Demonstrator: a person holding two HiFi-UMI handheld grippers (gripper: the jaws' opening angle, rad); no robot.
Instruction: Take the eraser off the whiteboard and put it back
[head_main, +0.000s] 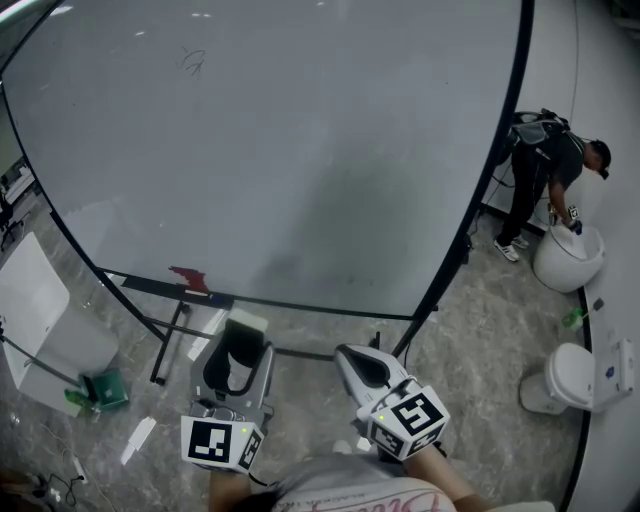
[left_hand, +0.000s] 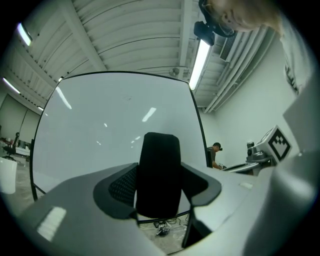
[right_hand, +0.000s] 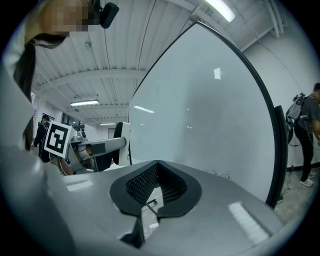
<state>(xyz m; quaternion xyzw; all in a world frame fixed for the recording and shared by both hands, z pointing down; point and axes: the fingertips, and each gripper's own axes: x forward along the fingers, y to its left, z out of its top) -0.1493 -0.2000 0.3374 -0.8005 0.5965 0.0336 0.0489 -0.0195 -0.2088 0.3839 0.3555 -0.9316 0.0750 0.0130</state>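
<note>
Holding the eraser (left_hand: 159, 175) upright, clamped between both jaws of the left tool (head_main: 238, 345), at lower centre of the head view, just under the bottom edge of the whiteboard (head_main: 280, 150) and apart from its surface. Clenched on nothing, jaws pressed together: the right tool (head_main: 350, 358), just beside, toward lower right. Standing well apart at upper right, beyond the board's edge: a person (head_main: 548, 170).
</note>
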